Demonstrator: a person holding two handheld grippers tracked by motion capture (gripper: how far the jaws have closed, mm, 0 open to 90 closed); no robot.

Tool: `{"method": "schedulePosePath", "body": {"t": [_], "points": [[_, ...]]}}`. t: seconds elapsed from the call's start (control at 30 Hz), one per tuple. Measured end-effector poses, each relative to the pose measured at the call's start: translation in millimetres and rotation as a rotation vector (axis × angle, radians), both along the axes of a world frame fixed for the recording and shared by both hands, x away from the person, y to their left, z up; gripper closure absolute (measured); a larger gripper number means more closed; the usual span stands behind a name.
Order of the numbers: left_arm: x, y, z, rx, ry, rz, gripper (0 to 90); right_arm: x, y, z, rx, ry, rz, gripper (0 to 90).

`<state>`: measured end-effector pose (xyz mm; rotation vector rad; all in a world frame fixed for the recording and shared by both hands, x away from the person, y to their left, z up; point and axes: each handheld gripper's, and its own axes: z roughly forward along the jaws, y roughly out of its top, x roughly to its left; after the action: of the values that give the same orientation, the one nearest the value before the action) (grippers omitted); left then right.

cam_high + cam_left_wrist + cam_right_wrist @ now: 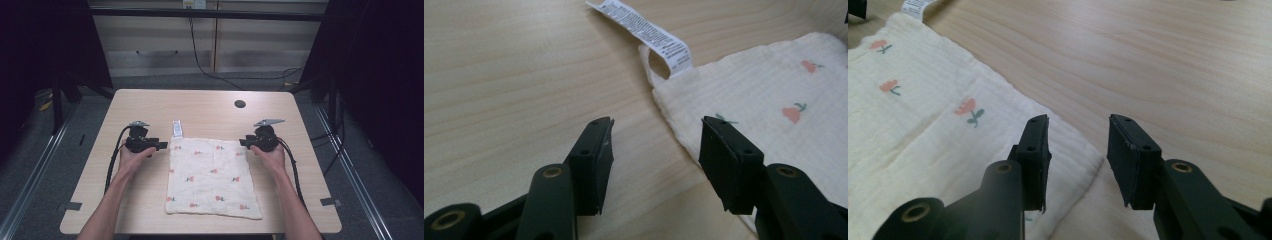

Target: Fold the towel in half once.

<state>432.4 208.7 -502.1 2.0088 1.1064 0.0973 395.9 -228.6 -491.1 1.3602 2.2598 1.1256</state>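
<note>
The cloth (212,176), cream muslin printed with small red fruit, lies flat on the table (150,105), centred between my two hands. Its white care label (177,129) projects from the far left corner onto bare wood.

My left gripper (162,145) sits just left of that far left corner, pointing right toward it. In the left gripper view, its fingers (594,160) stand apart with nothing between them but bare table; the cloth edge runs just beside the right finger, and whether that finger touches the cloth I cannot tell. The label lies beyond the fingertips.

My right gripper (243,142) sits at the far right corner, pointing left. In the right gripper view, its fingers (1035,160) are also apart: the left finger stands over the cloth, the right finger over bare wood, and the corner edge runs between them. The pads do not press on the fabric.
</note>
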Motion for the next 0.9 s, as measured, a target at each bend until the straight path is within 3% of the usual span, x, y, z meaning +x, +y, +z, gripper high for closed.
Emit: {"method": "schedulePosePath", "body": {"t": [0.27,0.33,0.4,0.53,0.7,0.8,0.9], "points": [[11.4,-13.5,2.2,-0.006,-0.007,-0.019,45.5,10.5,-4.0,-14.3,0.012,0.043,0.0,63.1],[15.1,-16.5,1.2,0.02,-0.006,-0.014,45.1,10.7,-3.4,-16.9,0.016,0.044,0.001,63.8],[19.1,-15.6,-0.9,0.001,0.007,-0.01,44.9,9.9,-0.8,-16.9,0.011,0.04,0.005,64.9],[21.8,-16.3,-2.3,-0.006,0.017,0.004,44.6,7.4,3.2,-16.1,-0.003,0.044,0.022,75.6],[24.2,-24.2,-3.5,-0.011,0.008,-0.035,46.3,8.1,1.1,-17.3,0.027,0.061,0.033,84.6],[22.9,-32.5,-3.1,0.021,-0.015,-0.047,53.5,8.5,0.9,-17.5,0.037,0.065,0.031,86.0],[23.2,-35.9,-4.5,0.037,-0.028,-0.03,72.0,8.3,1.0,-17.5,0.043,0.067,0.031,86.3]]}}
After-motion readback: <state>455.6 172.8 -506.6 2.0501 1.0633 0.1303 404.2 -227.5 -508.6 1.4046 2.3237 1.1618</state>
